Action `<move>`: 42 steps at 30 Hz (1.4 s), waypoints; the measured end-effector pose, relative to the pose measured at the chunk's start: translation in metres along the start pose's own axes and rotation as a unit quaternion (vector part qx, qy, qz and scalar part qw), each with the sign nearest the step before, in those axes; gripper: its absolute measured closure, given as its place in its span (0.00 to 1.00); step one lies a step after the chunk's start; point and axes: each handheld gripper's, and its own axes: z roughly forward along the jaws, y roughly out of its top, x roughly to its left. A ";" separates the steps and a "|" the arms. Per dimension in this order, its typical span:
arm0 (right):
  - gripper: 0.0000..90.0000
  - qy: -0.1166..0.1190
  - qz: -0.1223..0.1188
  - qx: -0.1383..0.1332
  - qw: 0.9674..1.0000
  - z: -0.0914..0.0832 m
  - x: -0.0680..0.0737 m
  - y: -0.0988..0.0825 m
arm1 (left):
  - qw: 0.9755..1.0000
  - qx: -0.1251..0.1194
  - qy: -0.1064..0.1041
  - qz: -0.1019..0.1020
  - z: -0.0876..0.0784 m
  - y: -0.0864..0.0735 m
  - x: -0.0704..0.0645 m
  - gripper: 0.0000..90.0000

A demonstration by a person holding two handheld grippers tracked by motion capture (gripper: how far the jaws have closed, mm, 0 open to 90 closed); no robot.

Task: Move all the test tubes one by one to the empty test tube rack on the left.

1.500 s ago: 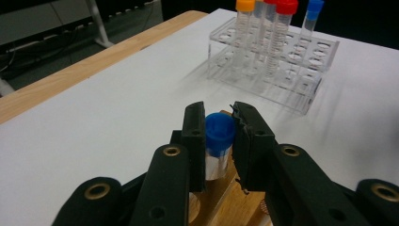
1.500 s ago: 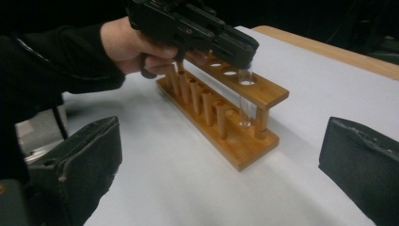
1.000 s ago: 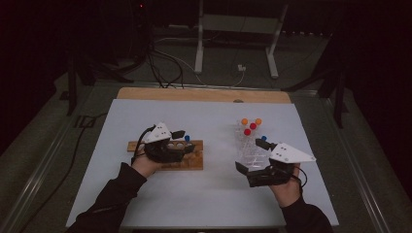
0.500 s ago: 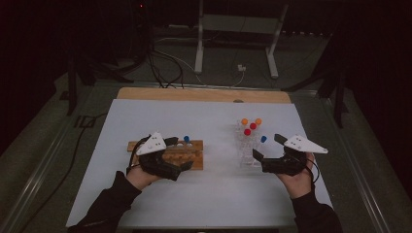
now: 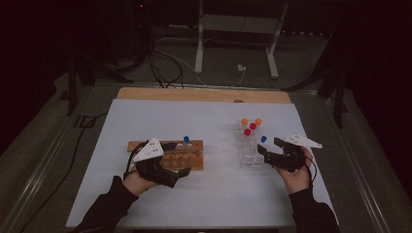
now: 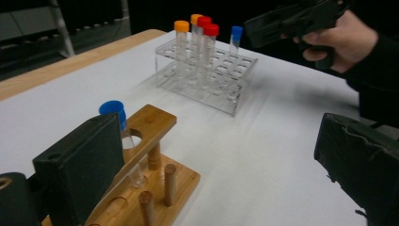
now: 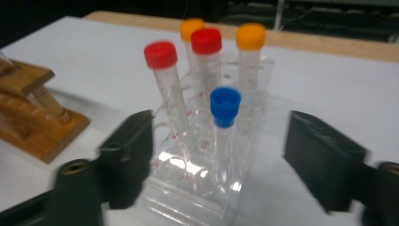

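— Since a second ago, what has moved?
— Both hands. The left gripper has slid off the wooden rack with round holes toward seven o'clock, and its jaws have just been opening; they now stand wide with nothing between them. The right gripper has dropped low and come in on the clear plastic test-tube rack from three o'clock.

— And its jaws?
— They have just been closing, yet a gap remains on each side. In the right gripper view they straddle the near end of the clear rack, with the blue-capped clear tube between them, untouched.

— Where is that tube on the table?
— It stands in the clear rack at its four o'clock corner; two red-capped tubes and two orange-capped tubes stand toward twelve.

— Anything in the wooden rack?
— A second blue-capped tube leans in its end hole, just beside the left gripper's jaw
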 end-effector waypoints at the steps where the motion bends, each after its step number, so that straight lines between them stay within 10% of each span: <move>1: 0.39 -0.003 -0.001 0.004 1.000 0.002 0.000 -0.001 | 1.000 0.000 -0.003 -0.002 0.000 0.000 0.000 0.03; 21: 0.84 0.012 -0.015 0.030 0.999 0.021 -0.007 -0.003 | 1.000 0.002 -0.003 -0.003 0.001 0.000 0.001 0.03; 42: 0.86 0.006 -0.029 -0.019 0.999 -0.009 -0.003 0.019 | 1.000 0.002 -0.009 -0.006 0.000 0.001 0.001 0.03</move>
